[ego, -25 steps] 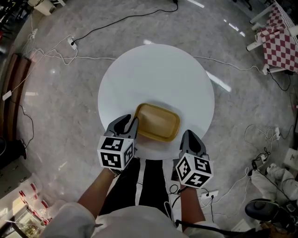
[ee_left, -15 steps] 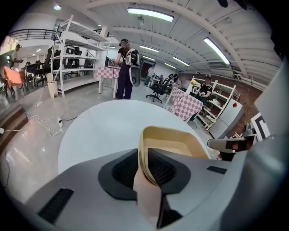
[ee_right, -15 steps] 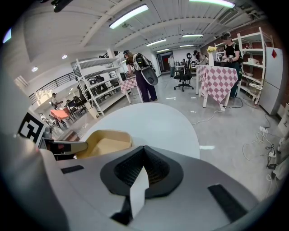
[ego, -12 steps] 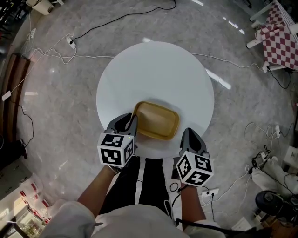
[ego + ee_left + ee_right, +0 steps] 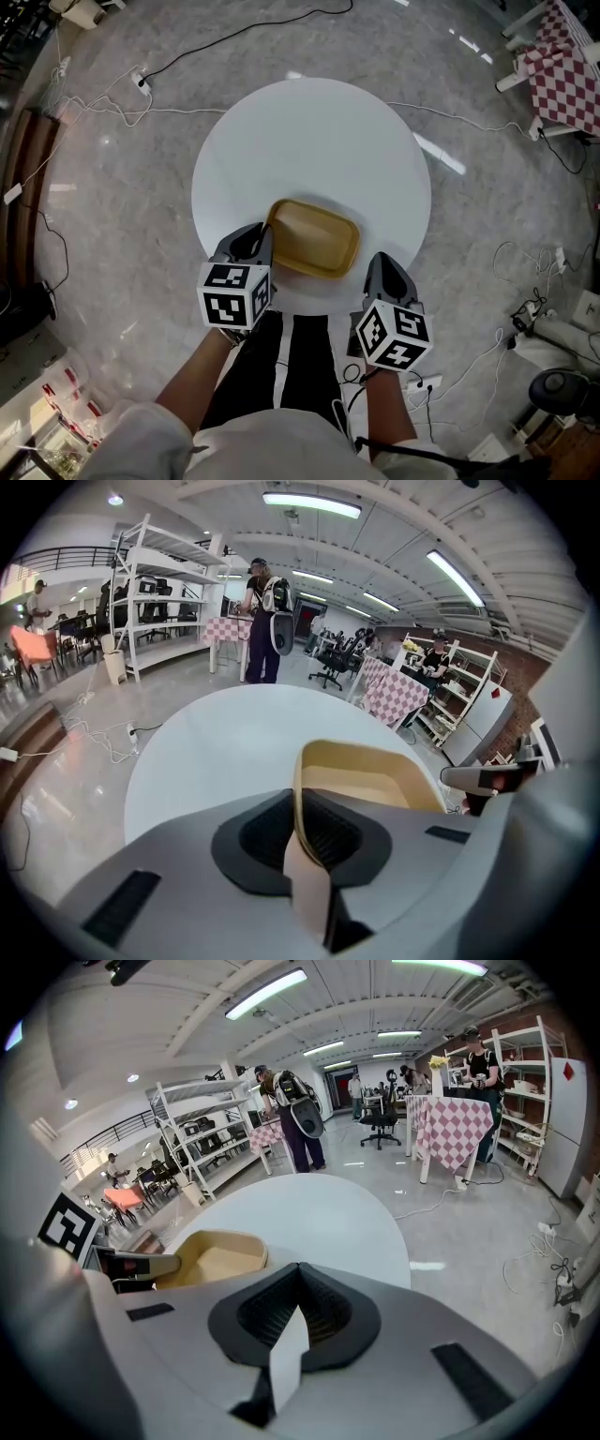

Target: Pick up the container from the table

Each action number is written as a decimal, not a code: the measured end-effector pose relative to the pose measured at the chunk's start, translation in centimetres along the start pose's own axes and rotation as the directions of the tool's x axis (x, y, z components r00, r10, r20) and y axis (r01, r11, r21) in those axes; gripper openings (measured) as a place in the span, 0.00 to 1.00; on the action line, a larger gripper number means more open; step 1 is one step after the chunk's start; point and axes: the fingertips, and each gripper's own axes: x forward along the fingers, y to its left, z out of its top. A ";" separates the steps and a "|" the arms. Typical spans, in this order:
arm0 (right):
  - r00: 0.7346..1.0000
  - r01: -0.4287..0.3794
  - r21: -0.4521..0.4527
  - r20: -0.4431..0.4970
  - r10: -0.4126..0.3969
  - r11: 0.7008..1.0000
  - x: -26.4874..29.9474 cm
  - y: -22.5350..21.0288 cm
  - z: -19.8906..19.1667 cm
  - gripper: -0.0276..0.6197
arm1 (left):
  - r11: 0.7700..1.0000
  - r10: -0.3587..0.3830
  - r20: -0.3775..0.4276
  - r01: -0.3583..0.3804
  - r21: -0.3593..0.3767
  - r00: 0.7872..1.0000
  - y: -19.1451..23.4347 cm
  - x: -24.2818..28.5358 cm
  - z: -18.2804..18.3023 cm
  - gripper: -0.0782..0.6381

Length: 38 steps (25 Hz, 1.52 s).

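Container [image 5: 314,237]: sat on the table [image 5: 309,131], near its front edge, not yet lifted.
Left gripper [image 5: 261,242]: jaws had just been closing and pinched the container's left wall, one pad inside, one outside, ready to lift.
Right gripper [image 5: 384,272]: jaws pressed together, empty, apparently idle.

Bright ceiling striplights, fisheye-warped edges

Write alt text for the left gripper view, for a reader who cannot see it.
The left gripper, its jaws having just closed further, grips the rim of a tan container on a round white table.
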 end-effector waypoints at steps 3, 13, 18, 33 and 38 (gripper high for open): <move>1.000 0.001 0.000 0.003 -0.001 1.000 0.0 -0.1 0.1 0.08 | 1.000 0.007 -0.002 -0.007 -0.002 1.000 0.0 0.1 -0.1 0.16; 1.000 0.001 -0.005 0.018 -0.001 1.000 -0.3 -0.2 0.7 0.08 | 1.000 -0.002 0.031 0.002 -0.023 1.000 -0.3 -0.5 0.7 0.16; 0.999 -0.006 -0.013 0.032 0.007 1.000 -0.7 0.2 1.3 0.08 | 0.999 -0.002 0.043 0.004 -0.049 0.999 -0.5 -1.3 1.0 0.16; 0.991 -0.080 -0.100 0.099 0.090 0.992 -2.9 3.4 5.1 0.08 | 0.985 0.077 0.113 -0.058 -0.164 0.991 0.3 -6.9 3.1 0.16; 0.982 -0.107 -0.142 0.142 0.128 0.984 -3.9 5.2 7.2 0.08 | 0.978 0.111 0.151 -0.081 -0.193 0.982 0.9 -10.0 4.7 0.16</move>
